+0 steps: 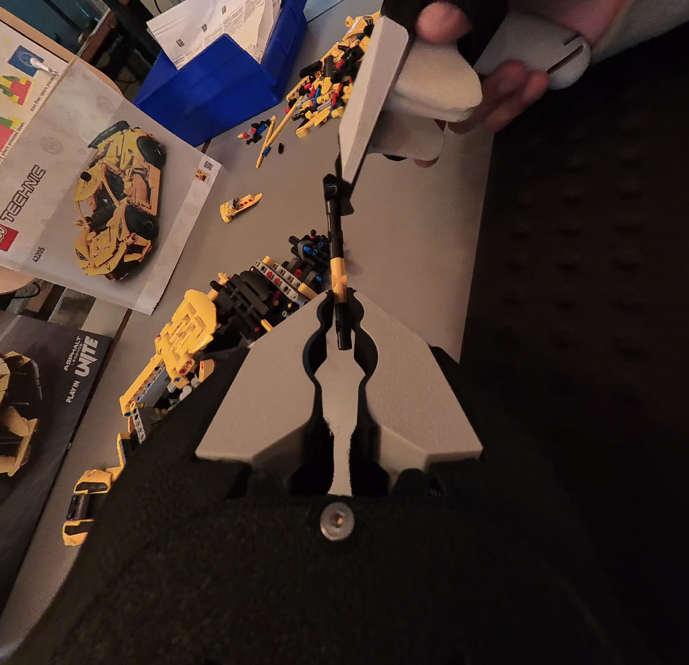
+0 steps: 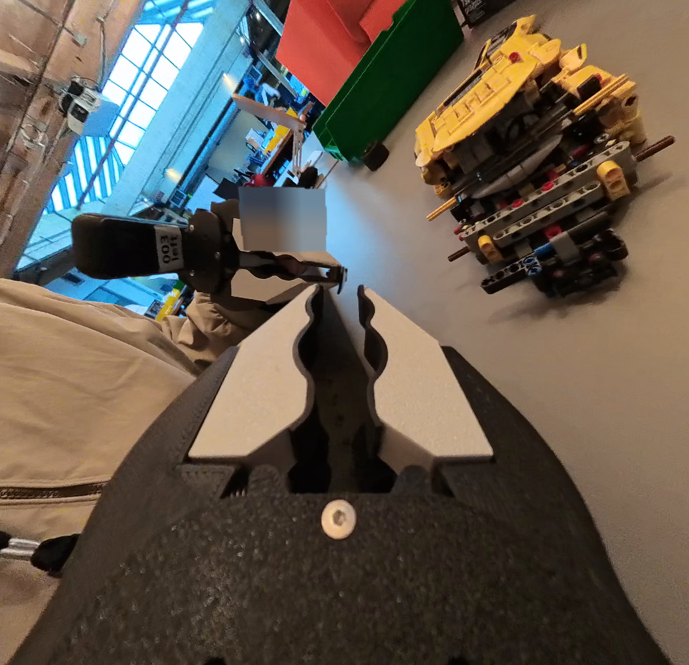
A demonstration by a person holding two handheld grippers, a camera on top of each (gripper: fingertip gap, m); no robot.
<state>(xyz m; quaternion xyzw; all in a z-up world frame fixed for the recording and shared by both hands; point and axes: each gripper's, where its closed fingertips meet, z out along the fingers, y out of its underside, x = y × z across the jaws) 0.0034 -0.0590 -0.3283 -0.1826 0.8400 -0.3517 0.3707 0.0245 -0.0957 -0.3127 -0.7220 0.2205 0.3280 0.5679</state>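
The left gripper [image 1: 340, 296] is seen closed upon a slender black-and-yellow rod assembly [image 1: 335, 259], which is pinched at its lower black end between the fingertips and projects forward above the grey bench [image 1: 410, 236]. The rod's far black tip is met by the right gripper [image 1: 348, 179], which in the left wrist view is carried by a gloved hand [image 1: 484, 31] and lies at, or just touching, that tip; contact cannot be confirmed. In the right wrist view the right gripper [image 2: 340, 291] is shown with its jaws parted by a narrow gap and nothing held between them. The rod is judged light, stiff and thin, liable to pivot or separate at its joints if pressed sideways; a hold on the yellow sleeve or black shaft, across the axis, would be soundest. A partly built yellow model car [image 1: 231, 311] lies just beside the left gripper, toward the bench's middle. Loose small parts [image 1: 324, 83] are heaped near the far edge, beside a blue bin [image 1: 208, 91]. A printed instruction booklet [image 1: 112, 207] overhangs the left edge. Green [image 2: 391, 69] and red bins [image 2: 320, 42] are noted beyond the model.
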